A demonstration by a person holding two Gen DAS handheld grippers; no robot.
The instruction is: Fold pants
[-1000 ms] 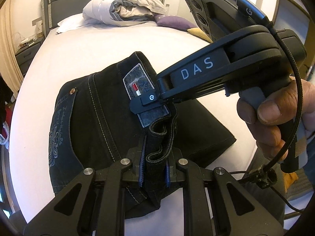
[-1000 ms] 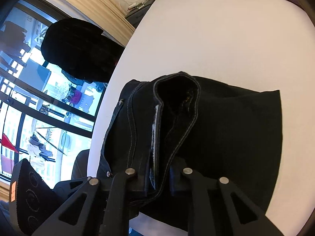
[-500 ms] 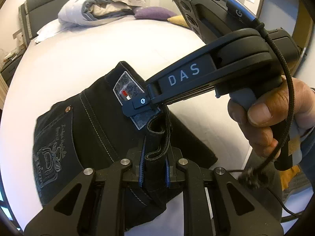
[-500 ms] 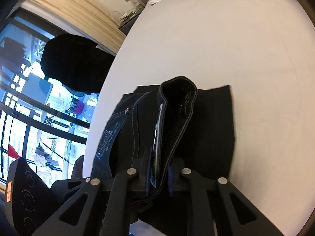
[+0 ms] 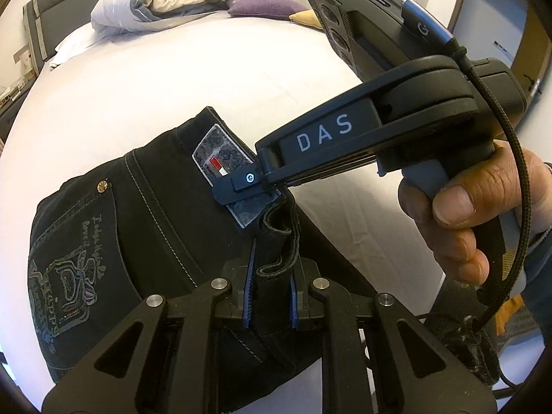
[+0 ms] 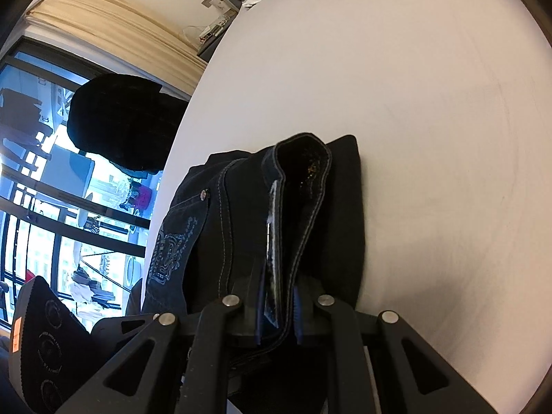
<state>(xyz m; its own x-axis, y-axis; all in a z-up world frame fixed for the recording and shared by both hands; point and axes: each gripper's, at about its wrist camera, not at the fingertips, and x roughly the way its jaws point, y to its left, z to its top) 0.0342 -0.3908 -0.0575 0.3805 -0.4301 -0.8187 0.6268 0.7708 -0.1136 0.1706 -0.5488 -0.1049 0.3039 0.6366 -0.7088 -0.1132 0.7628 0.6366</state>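
The black pants lie folded on the white bed, back pocket embroidery and waist label facing up. My left gripper is shut on a bunched fold of the waistband. My right gripper is shut on the waistband too, beside the label; its body shows in the left wrist view, reaching in from the right. In the right wrist view the pants hang folded in a narrow stack, lifted at the near end.
Pillows and a rolled duvet lie at the head of the bed. A window and a dark chair back stand to the left of the bed. A nightstand sits by the curtain.
Both grippers have drawn the pants towards the near edge of the bed. The far leg part has folded under, so the visible stack is narrower.
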